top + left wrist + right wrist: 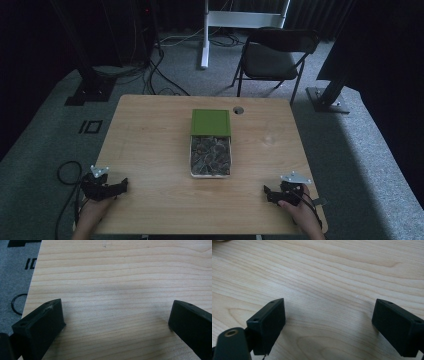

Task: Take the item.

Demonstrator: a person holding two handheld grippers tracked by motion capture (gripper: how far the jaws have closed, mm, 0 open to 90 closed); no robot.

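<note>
Pale wooden bench: left tongs at seven o'clock, right tongs at five, both spread, empty. Likely a starting pose; next, reaching the green-lidded rectangular box.

- A lab or recording studio rather than a home, dimly lit.
- A lone light-wood bench stands on grey carpet.
- Black metal rig posts on bolted base plates flank it on both sides.
- Loose cables run across the floor.
- A black folding chair and a white stand frame stand against dark curtains behind.
</note>
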